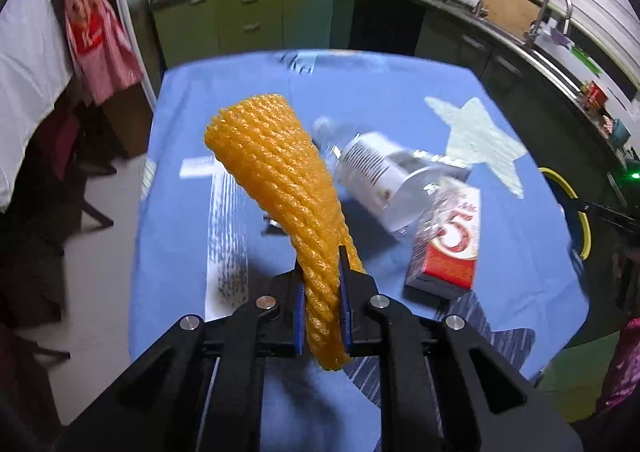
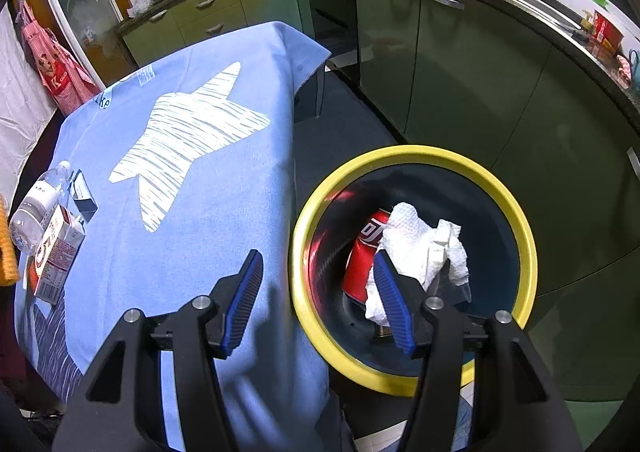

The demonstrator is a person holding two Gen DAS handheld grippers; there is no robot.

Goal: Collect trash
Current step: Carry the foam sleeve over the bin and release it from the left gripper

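Observation:
My left gripper (image 1: 320, 256) is shut on an orange foam fruit net (image 1: 276, 172) and holds it above the blue tablecloth (image 1: 188, 108). Beyond it lie a clear plastic bottle (image 1: 372, 168) and a red and white carton (image 1: 448, 240); both also show at the left in the right wrist view, the bottle (image 2: 34, 208) and the carton (image 2: 54, 256). My right gripper (image 2: 316, 264) is open and empty, over the table's right edge and the bin. The yellow-rimmed bin (image 2: 516, 212) holds a red can (image 2: 366, 248) and crumpled white paper towel (image 2: 420, 244).
A small dark box (image 2: 82, 196) lies near the bottle. Green kitchen cabinets (image 2: 480, 84) stand close behind the bin. A red apron (image 1: 96, 36) hangs at the left. The bin's rim also shows at the table's right edge in the left wrist view (image 1: 576, 204).

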